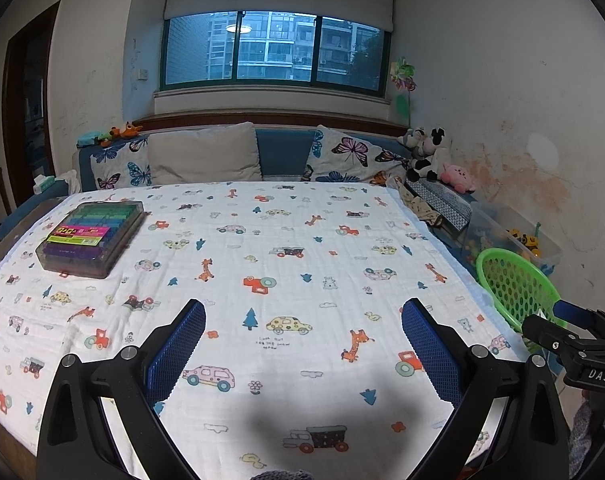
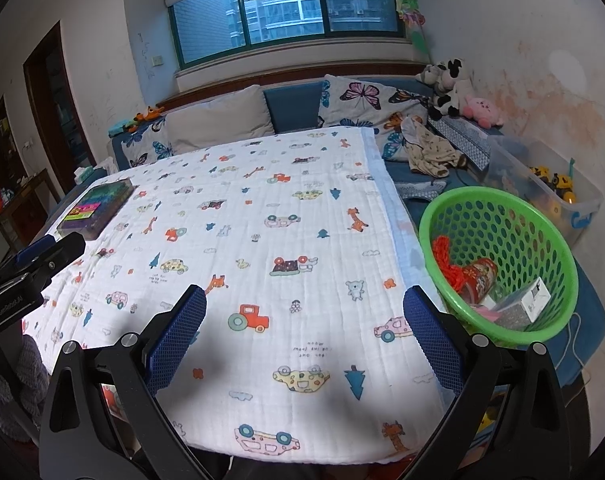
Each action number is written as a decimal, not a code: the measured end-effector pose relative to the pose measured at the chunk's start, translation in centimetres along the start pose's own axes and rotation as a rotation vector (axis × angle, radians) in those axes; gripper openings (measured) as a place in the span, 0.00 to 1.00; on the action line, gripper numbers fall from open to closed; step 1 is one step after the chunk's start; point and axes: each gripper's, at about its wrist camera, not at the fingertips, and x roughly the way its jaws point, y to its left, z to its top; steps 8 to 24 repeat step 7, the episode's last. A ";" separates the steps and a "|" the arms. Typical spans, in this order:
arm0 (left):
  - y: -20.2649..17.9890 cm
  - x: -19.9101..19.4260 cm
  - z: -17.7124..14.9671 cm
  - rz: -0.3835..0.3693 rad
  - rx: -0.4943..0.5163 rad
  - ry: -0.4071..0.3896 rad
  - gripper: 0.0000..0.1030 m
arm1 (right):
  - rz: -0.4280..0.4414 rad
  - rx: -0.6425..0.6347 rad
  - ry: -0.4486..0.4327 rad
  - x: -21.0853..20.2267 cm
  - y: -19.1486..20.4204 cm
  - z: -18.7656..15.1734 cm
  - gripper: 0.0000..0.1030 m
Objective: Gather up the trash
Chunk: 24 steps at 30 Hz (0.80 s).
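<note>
"DAS" marks the right gripper (image 1: 558, 332) at three o'clock; "GenRobot.AI" the left gripper (image 2: 34, 256) at nine.

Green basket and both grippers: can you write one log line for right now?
left gripper: open, empty | right gripper: open, empty | green basket: holds trash | marker box: on blanket

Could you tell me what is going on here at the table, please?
A person holds a gripper in each hand over a table covered by a cartoon-print cloth. The left gripper and right gripper both have their jaws open and hold nothing. The green basket beside the table's right edge already contains trash: a red net, a printed can and small boxes. On the cloth itself, only a clear case of coloured items remains, at the far left.
</note>
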 end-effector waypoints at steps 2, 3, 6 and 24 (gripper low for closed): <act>0.0 0.0 0.0 0.002 -0.004 0.001 0.92 | 0.003 0.000 0.002 0.0 0.0 -0.1 0.95; 0.0 0.0 0.0 0.002 -0.004 0.002 0.92 | 0.003 0.000 0.002 0.1 0.0 -0.2 0.95; 0.1 0.0 -0.1 0.005 -0.005 0.002 0.92 | 0.005 -0.001 0.004 0.2 0.1 -0.3 0.95; 0.1 0.1 -0.2 0.006 -0.005 0.002 0.92 | 0.005 -0.001 0.004 0.2 0.1 -0.3 0.95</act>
